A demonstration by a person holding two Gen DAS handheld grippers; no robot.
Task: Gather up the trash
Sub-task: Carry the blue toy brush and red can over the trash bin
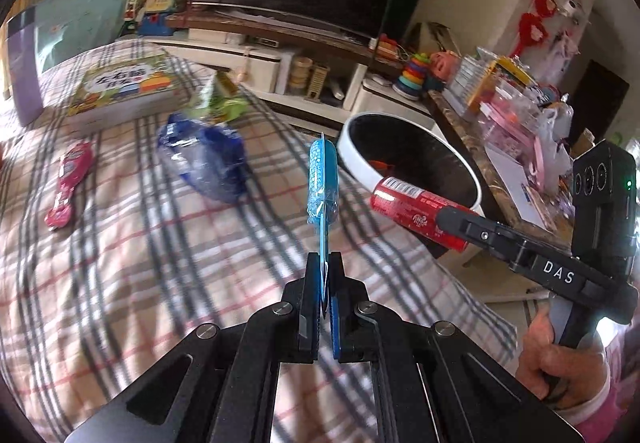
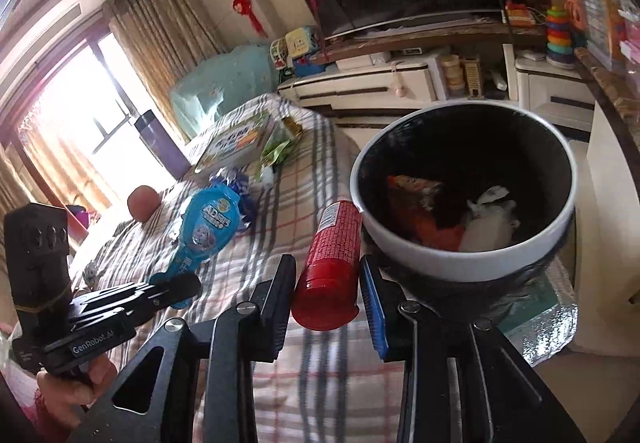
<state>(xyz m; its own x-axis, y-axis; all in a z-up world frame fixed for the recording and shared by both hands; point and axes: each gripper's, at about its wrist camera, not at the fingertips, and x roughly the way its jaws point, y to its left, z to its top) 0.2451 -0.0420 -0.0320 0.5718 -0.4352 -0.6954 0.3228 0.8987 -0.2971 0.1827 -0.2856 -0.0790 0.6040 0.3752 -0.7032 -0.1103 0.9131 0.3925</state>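
the left gripper [image 1: 325, 271] is clamped on a flat blue pack [image 1: 322, 179] above the bed [image 1: 120, 263]. the right gripper [image 2: 326, 283] pinches a red can [image 2: 332, 251] beside the bin [image 2: 400, 259]. the can could slide out of its loose-looking grip and miss the rim.

Red can [image 2: 329, 263] and flat blue packet [image 1: 322, 183] apparently near white-rimmed bin [image 2: 420, 267].

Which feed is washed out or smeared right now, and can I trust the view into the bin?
Right wrist view: window blown out at left, white-rimmed black bin interior dark but its orange and white scraps readable. Left wrist view: checked bedspread motion-smeared, fisheye bending the edges.
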